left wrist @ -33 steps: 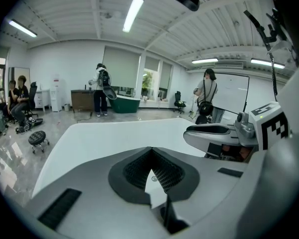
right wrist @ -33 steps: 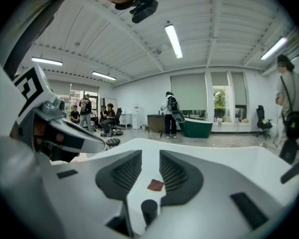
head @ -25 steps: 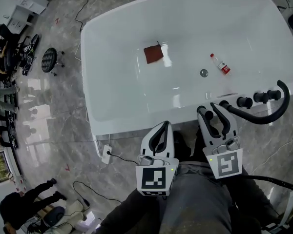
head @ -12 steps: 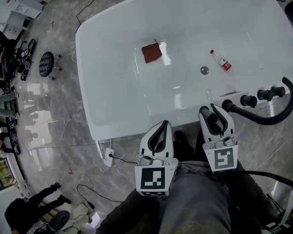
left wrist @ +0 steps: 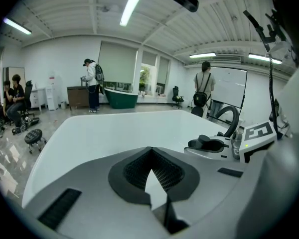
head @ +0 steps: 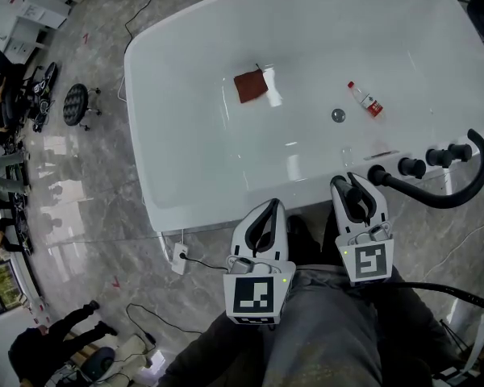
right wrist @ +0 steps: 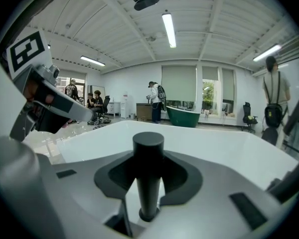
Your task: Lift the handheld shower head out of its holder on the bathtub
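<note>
On the near rim of the tub (head: 226,204), the shower head (right wrist: 148,163) stands upright between the right gripper's (head: 349,185) jaws, which have just been closing but don't press it yet. Best to clamp squarely on the handle, then lift straight up, minding the hose (head: 436,198). The left gripper (head: 267,210) rests closed and empty.

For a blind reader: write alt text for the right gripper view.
A black handheld shower head stands upright between the jaws of the right gripper, which have just been closing and leave a sliver of gap either side. Beyond lies the white bathtub, with the left gripper at upper left and people in the room behind.
</note>
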Motion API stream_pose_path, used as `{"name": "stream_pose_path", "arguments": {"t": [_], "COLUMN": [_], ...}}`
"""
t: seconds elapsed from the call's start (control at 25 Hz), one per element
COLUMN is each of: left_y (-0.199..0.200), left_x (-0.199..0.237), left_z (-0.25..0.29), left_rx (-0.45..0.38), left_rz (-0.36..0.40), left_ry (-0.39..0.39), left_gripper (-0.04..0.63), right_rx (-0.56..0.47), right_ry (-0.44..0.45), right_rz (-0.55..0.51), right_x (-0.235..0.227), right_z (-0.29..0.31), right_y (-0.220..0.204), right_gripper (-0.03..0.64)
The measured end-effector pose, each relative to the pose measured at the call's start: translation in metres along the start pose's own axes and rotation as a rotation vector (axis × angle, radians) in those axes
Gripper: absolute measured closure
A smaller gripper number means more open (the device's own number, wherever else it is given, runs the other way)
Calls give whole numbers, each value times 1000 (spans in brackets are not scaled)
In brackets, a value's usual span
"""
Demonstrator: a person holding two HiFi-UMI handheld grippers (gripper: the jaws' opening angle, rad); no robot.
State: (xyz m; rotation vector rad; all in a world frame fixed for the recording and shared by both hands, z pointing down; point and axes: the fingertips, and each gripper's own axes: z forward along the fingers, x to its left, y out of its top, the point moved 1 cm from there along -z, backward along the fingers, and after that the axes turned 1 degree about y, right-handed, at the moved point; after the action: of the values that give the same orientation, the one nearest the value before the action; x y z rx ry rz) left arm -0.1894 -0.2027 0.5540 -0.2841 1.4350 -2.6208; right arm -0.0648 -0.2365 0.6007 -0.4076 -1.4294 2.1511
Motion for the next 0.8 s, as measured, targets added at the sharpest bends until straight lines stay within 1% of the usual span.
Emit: {"name": "stream_pose_path", "arguments": {"t": [0.12, 0.36, 0.52, 0.8], "left_y": [3, 16, 21, 44], "left_x": [-1, -6, -8, -14], "left_z": [-3, -11, -19, -35], "left_rx": [-5, -22, -15, -32], "left_rz": [9, 28, 23, 35], "left_ry": [0, -3, -6, -8], "left_gripper": [592, 592, 592, 592], "right_rx": [24, 39, -10, -30], "right_ry": [-1, -13, -8, -7], "right_rz": [2, 3, -5, 2], "right_x": [0, -4, -1, -4], "right_z": [0, -1, -7, -19], "right_y": [-2, 0, 21, 52], "right_gripper": [492, 492, 492, 492]}}
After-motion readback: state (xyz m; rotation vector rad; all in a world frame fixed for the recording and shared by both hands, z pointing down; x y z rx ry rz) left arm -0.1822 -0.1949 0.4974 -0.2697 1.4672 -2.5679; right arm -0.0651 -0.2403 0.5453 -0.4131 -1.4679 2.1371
